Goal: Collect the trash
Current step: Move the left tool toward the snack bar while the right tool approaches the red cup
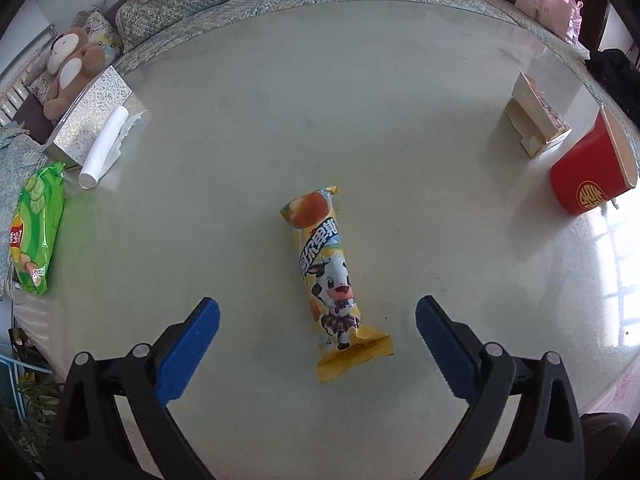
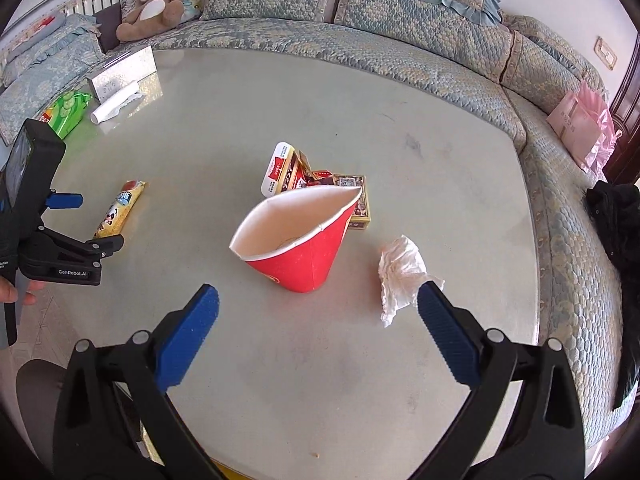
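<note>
A quilted blue sofa curves round the far side of the room from nine to three o'clock, with a stuffed bear on it at eleven. It wraps a pale, glossy table that throws back window glare. On that table the trash is scattered: a red paper cup, squashed and lying on its side at centre in the right view, small card boxes just behind it at twelve, a crumpled tissue at three, and a yellow snack wrapper well off at nine. The left gripper hangs over that wrapper, jaws wide apart and holding nothing; the right gripper hovers before the cup, equally wide and empty. The risks, as I judge them: the slick top may let the wrapper skid from closing jaws, and the soft cup may buckle or roll.
</note>
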